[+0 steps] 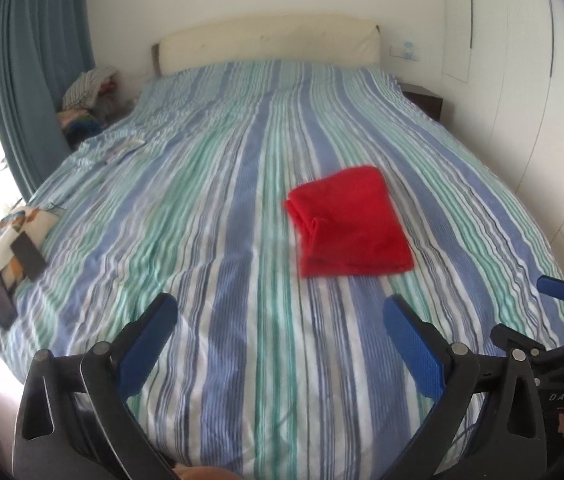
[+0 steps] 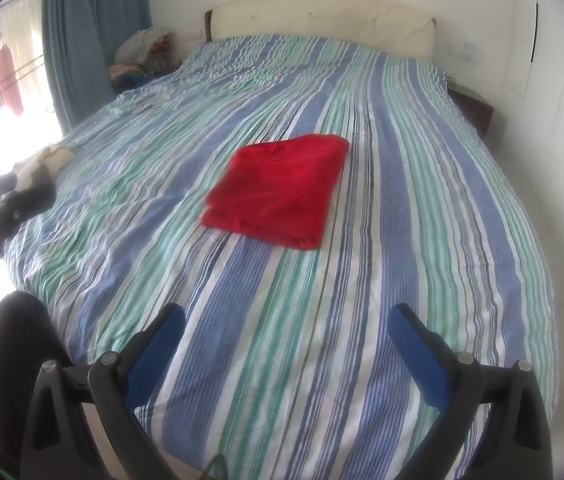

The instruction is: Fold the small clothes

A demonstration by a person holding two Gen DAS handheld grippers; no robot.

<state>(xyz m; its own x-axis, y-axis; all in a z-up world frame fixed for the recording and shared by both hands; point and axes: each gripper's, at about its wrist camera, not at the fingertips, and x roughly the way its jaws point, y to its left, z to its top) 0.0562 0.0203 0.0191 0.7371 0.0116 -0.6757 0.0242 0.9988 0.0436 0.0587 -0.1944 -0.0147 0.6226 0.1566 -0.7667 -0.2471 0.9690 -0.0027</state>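
A red garment (image 1: 347,224) (image 2: 280,190) lies folded into a small rectangle on the striped bedspread (image 1: 210,208) (image 2: 421,200), near the middle of the bed. My left gripper (image 1: 282,312) is open above the near part of the bed, short of the garment, with nothing between its blue pads. My right gripper (image 2: 286,322) is also open and empty, held back from the garment's near edge. In the left wrist view the right gripper (image 1: 561,296) shows at the right edge. The left gripper's dark body (image 2: 14,208) appears at the left edge of the right wrist view.
A patterned cloth with dark flat objects on it (image 1: 10,248) lies at the bed's left edge. A pile of clothes (image 1: 86,100) sits by the blue curtain (image 1: 38,60). A cream headboard (image 1: 270,44) and a dark nightstand (image 1: 421,100) stand at the far end.
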